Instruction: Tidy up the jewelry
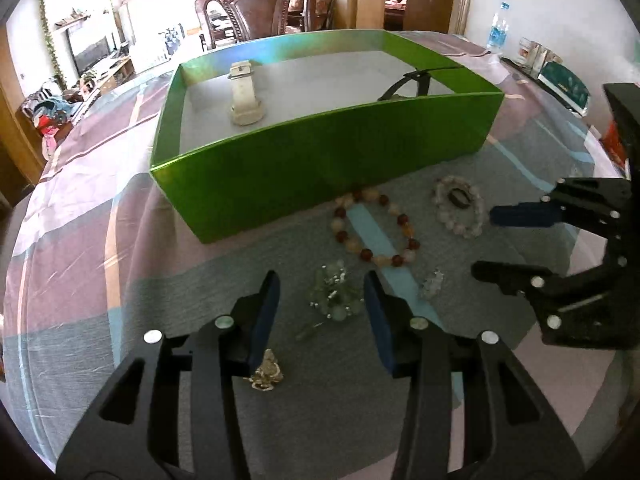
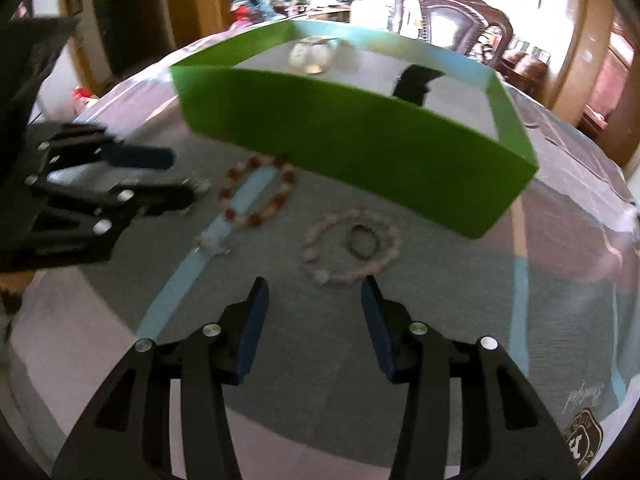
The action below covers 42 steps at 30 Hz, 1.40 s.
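Observation:
A green box (image 1: 320,152) stands on the table; inside lie a white watch (image 1: 246,96) and a black strap (image 1: 408,82). In front lie a red-and-cream bead bracelet (image 1: 376,226), a pale pink bracelet (image 1: 458,206) with a small dark ring (image 1: 459,198) inside, a green bead cluster (image 1: 335,294), a clear trinket (image 1: 432,283) and a gold charm (image 1: 267,372). My left gripper (image 1: 322,300) is open, its fingers either side of the green cluster. My right gripper (image 2: 314,304) is open and empty, just short of the pink bracelet (image 2: 352,246). The box (image 2: 360,140) is behind.
The table wears a pink, grey and blue striped cloth (image 1: 100,240). A carved wooden chair (image 1: 256,8) stands behind the box. A water bottle (image 1: 498,32) and small boxes (image 1: 560,80) sit at the far right edge.

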### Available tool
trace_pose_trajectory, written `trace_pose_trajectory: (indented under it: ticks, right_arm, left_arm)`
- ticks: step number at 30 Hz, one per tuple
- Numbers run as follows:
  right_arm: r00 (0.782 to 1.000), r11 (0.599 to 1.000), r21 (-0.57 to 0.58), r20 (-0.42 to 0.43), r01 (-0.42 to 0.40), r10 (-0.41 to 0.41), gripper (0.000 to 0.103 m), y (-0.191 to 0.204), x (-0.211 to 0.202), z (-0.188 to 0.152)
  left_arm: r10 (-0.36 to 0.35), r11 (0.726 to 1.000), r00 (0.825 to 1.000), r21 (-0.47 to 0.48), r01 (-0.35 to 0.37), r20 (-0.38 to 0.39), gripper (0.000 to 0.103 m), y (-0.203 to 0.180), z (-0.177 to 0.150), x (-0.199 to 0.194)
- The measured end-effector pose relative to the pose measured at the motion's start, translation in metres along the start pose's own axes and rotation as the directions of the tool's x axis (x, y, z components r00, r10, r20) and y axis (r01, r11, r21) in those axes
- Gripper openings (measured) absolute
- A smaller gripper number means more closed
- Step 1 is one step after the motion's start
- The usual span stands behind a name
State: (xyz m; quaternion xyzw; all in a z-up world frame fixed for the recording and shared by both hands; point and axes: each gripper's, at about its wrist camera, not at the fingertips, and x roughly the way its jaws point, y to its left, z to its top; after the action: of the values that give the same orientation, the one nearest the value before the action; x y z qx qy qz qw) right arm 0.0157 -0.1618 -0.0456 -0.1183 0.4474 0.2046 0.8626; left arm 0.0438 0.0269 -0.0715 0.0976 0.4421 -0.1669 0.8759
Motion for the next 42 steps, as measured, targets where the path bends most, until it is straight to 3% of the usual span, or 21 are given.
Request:
trace_pose_trajectory:
  ticks: [7, 11, 17, 23, 26, 28, 33, 39, 42]
  right_arm:
    - [0.997, 0.982, 0.183, 0.064, 0.034, -0.047, 0.048, -0.033, -0.002, 0.004]
    - [0.997, 0.986, 0.152, 0.04, 0.061, -0.068, 0.05, -0.032, 0.001, 0.005]
    - [1.0, 0.999, 0.034, 0.002, 0.008, -0.008, 0.056, -0.008, 0.002, -0.006]
    - [0.995, 0.989, 0.148, 0.093, 0.007, -0.021, 0.056, -0.022, -0.004, -0.003]
    - [0.997, 0.985, 0.169, 0.047, 0.045, -0.054, 0.056, -0.025, 0.01, -0.001]
    - [0.996, 0.989, 0.124, 0.039, 0.074, -0.08, 0.058, -0.021, 0.01, -0.002]
    - [0.998, 0.996, 0.076, -0.018, 0.057, -0.055, 0.067, -0.018, 0.006, -0.004]
    - [0.997, 0.991, 0.11, -0.026, 0.075, -0.073, 0.067, -0.027, 0.002, -0.01]
    - [0.997, 0.991, 0.109, -0.019, 0.078, -0.076, 0.055, -0.029, 0.002, -0.01]
  left_arm:
    - [0.05, 0.999, 0.999, -0.018, -0.05, 0.002, 0.042, -0.003, 0.003, 0.001]
    - [0.05, 0.999, 0.999, -0.015, -0.05, 0.005, 0.042, -0.004, 0.003, -0.002]
    - [0.053, 0.998, 0.999, -0.04, -0.053, 0.001, 0.043, 0.0, 0.004, 0.0]
    - [0.048, 0.993, 0.999, -0.109, -0.046, 0.019, 0.043, 0.016, 0.008, -0.005]
    - [0.037, 0.987, 0.999, -0.157, -0.033, 0.023, 0.045, 0.027, 0.008, -0.007]
    - [0.03, 0.983, 0.999, -0.183, -0.026, 0.022, 0.047, 0.033, 0.008, -0.008]
    - [0.017, 0.974, 1.0, -0.227, -0.014, 0.011, 0.05, 0.046, 0.007, -0.006]
    - [0.006, 0.977, 1.0, -0.212, -0.004, 0.007, 0.053, 0.04, 0.007, -0.004]
    - [-0.002, 0.984, 1.0, -0.18, 0.005, 0.013, 0.054, 0.032, 0.006, -0.005]
